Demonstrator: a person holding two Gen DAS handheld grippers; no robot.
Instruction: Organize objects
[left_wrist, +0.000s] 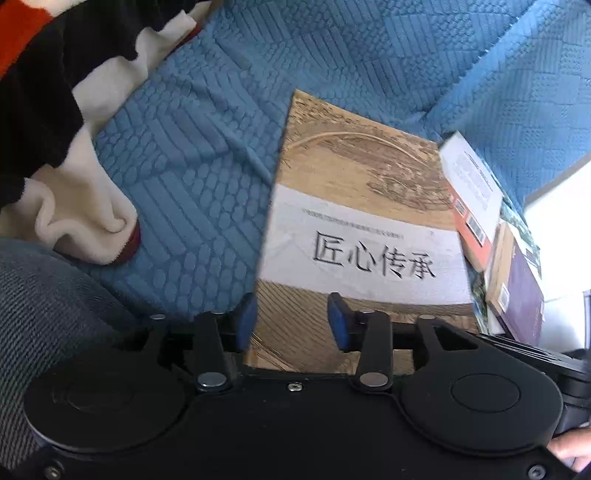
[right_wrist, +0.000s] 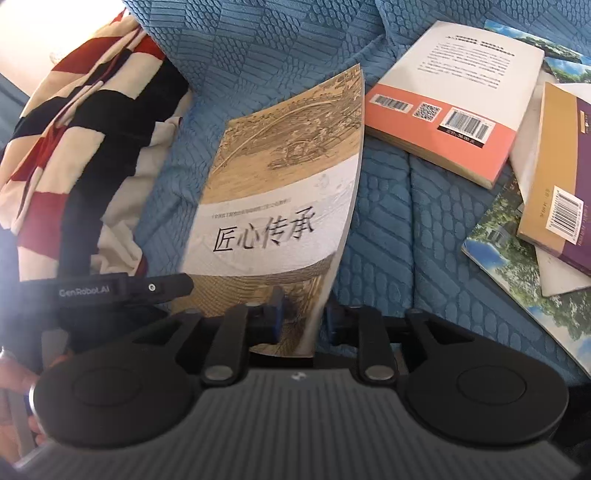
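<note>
The tan-and-white paperback book (right_wrist: 280, 206) with black Chinese title lies on the blue quilted sofa cover (left_wrist: 207, 155). Both hand-held grippers sit at its six o'clock edge: the left hand-held gripper (left_wrist: 291, 325) and right hand-held gripper (right_wrist: 304, 317) stand released, jaws apart around the cover. An orange-backed book (right_wrist: 443, 110) lies at two o'clock.

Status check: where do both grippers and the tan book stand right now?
Left gripper and right gripper open, each straddling the tan book's near edge. Book on blue sofa cover. Striped blanket left, other books right.

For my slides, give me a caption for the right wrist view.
Right gripper open around the tan book's near edge on a blue sofa cover, other books scattered right.
</note>
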